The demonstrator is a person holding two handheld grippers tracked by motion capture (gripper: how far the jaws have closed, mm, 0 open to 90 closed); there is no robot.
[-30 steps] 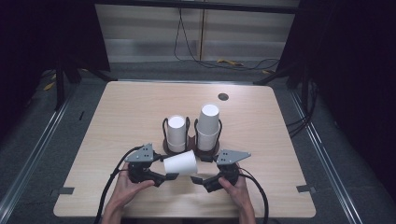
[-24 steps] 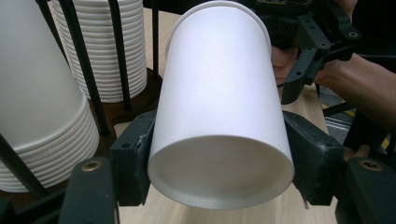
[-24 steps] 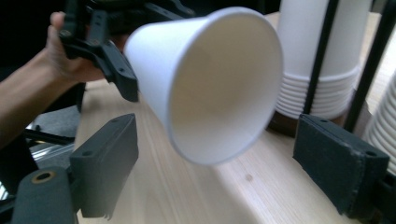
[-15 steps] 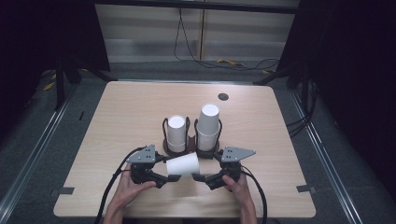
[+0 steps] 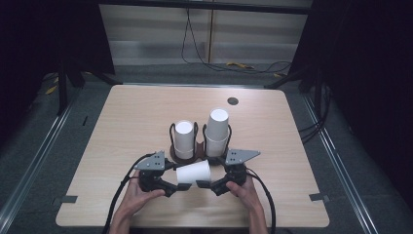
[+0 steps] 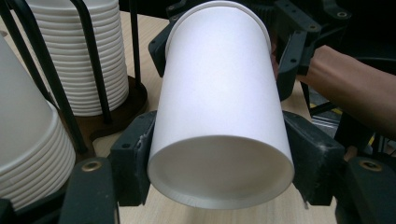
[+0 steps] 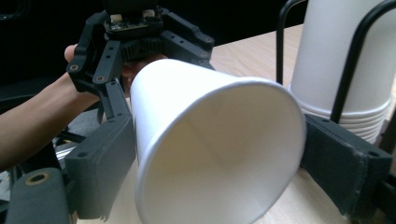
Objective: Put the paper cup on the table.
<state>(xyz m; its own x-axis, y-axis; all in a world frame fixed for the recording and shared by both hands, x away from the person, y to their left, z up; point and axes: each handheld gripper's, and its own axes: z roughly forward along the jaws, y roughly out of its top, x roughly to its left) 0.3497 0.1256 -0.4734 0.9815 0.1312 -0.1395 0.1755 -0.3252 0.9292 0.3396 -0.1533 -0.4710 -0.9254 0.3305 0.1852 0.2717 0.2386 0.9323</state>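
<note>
A white paper cup (image 5: 193, 172) lies on its side just above the table, held at both ends. My left gripper (image 5: 179, 178) is shut on its base end, and the left gripper view has the cup (image 6: 219, 116) pointing away with a pad on each side of the gripper (image 6: 219, 172). My right gripper (image 5: 208, 175) closes on the rim end. In the right gripper view the cup's open mouth (image 7: 210, 140) faces the camera, with both pads of the gripper (image 7: 219, 158) against the rim.
Just behind the held cup stands a dark wire holder (image 5: 187, 157) with two stacks of white cups, a shorter left stack (image 5: 184, 139) and a taller right stack (image 5: 217, 129). The wooden table (image 5: 122, 122) has a small black round hole (image 5: 233, 101) near its far edge.
The right gripper has shifted a little at the cup's mouth. The cup and the left gripper stay in place.
</note>
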